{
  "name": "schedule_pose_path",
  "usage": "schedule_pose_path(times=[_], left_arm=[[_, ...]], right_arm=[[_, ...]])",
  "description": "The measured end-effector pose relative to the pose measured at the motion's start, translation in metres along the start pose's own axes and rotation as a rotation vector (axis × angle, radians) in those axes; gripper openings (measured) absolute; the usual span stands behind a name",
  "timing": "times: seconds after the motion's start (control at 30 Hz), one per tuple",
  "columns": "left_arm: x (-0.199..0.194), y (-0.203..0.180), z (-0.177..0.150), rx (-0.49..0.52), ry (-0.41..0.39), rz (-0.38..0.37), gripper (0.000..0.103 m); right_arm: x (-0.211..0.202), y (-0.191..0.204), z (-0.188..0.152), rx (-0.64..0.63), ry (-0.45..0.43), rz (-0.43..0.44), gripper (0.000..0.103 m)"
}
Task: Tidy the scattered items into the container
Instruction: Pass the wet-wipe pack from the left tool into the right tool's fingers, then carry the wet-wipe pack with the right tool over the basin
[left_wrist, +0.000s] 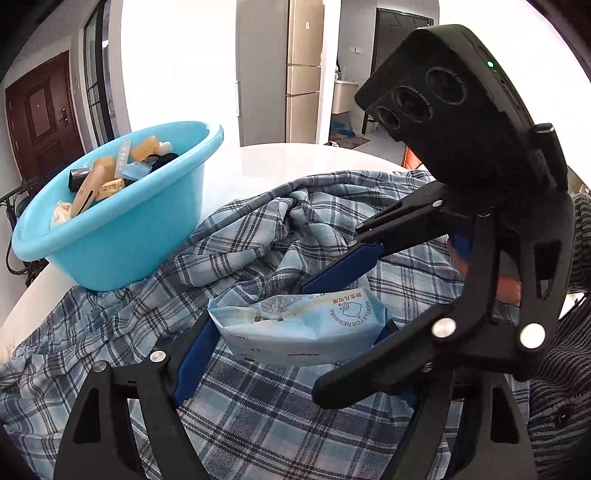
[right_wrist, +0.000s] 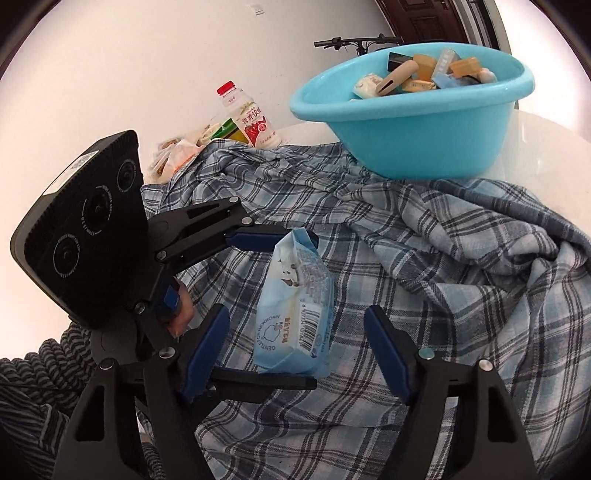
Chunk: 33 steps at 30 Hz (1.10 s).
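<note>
**A:** Start at the upper left of the left wrist view. What worries you there?

**B:** The blue basin (left_wrist: 122, 251) sits on the white surface (left_wrist: 258, 158) and is already heaped. Its near edge rests on the plaid cloth (left_wrist: 258, 406). If you drag that cloth, the basin may shift or tip. If you drop something on the heap, it may slide back out.

**A:** And in the middle?

**B:** Your left hand-held gripper (left_wrist: 297, 326) is pinching the pack of wipes (right_wrist: 291, 295) across its length, over the cloth at centre frame and well short of the basin. The pack is soft, so it could buckle or slip as you swing it over the rim.

**A:** And further right?

**B:** Your right hand-held gripper (right_wrist: 295, 317) straddles the same pack with its jaws spread and a gap on both sides. If you clamp it now, the two grips will pull against each other, and the pack may twist or tear loose. A low fingertip could also snag the cloth folds.
</note>
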<state>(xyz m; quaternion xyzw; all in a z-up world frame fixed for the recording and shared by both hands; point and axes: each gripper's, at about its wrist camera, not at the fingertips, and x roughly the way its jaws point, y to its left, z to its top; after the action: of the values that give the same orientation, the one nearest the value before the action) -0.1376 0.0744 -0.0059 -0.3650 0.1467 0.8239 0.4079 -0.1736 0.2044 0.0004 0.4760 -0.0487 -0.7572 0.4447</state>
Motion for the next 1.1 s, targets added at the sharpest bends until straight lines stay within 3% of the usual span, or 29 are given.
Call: schedule_pose_path(times=[0.03,0.1,0.23,0.37,0.53,0.77,0.93,1.1], left_arm=[[0.000,0.000,0.000,0.001,0.001,0.000,0.084],[0.001,-0.002,-0.001,0.003,0.004,0.007,0.084],[0.003,-0.001,-0.002,-0.006,0.010,0.002,0.084],[0.007,0.001,-0.006,-0.007,0.047,-0.008,0.086],[0.014,0.002,-0.014,0.002,0.077,0.062,0.086],[0.007,0.015,-0.007,-0.087,0.044,0.118,0.086],[0.005,0.025,0.001,-0.168,0.103,0.168,0.086],[-0.006,0.026,0.007,-0.188,0.076,0.207,0.086]], right_arm=[[0.000,0.000,0.000,-0.006,0.001,-0.004,0.049],[0.000,0.003,-0.001,-0.026,0.004,-0.012,0.032],[-0.001,0.008,-0.002,-0.039,-0.002,-0.042,0.026],[-0.007,0.007,0.000,-0.044,-0.018,-0.066,0.023],[-0.017,0.006,0.004,-0.049,-0.040,-0.091,0.022],[-0.026,0.011,0.004,-0.082,-0.047,-0.134,0.020],[-0.035,0.008,0.009,-0.065,-0.069,-0.148,0.020],[-0.044,0.007,0.014,-0.068,-0.090,-0.191,0.020]])
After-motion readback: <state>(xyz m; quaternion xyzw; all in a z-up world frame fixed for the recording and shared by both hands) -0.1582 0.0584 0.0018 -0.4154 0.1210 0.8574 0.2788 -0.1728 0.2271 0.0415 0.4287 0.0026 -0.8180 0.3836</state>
